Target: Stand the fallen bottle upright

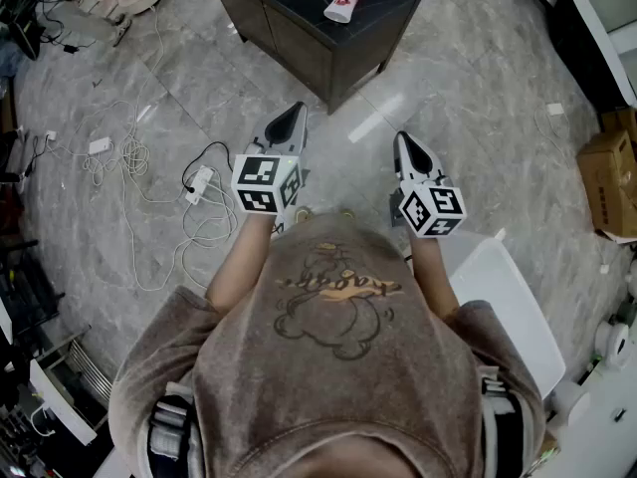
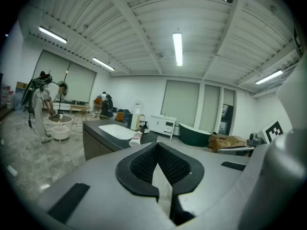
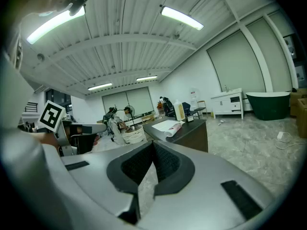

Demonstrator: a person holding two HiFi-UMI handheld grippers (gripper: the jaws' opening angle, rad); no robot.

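Carrying left hand-held gripper (image 1: 289, 119) and right hand-held gripper (image 1: 407, 145) pressed together and empty, well apart from the fallen bottle (image 1: 345, 0) on the far bench (image 1: 390, 2), likely for walking closer before reaching.

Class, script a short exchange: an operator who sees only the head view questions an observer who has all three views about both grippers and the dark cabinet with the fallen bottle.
Operator: Are the jaws shut?
Observer: Yes. In their own views the left gripper and right gripper show pads meeting at the tips, with nothing between.
Operator: What stands beyond the fallen bottle on the cabinet?
Observer: A pale upright bottle, at the far end of the top.
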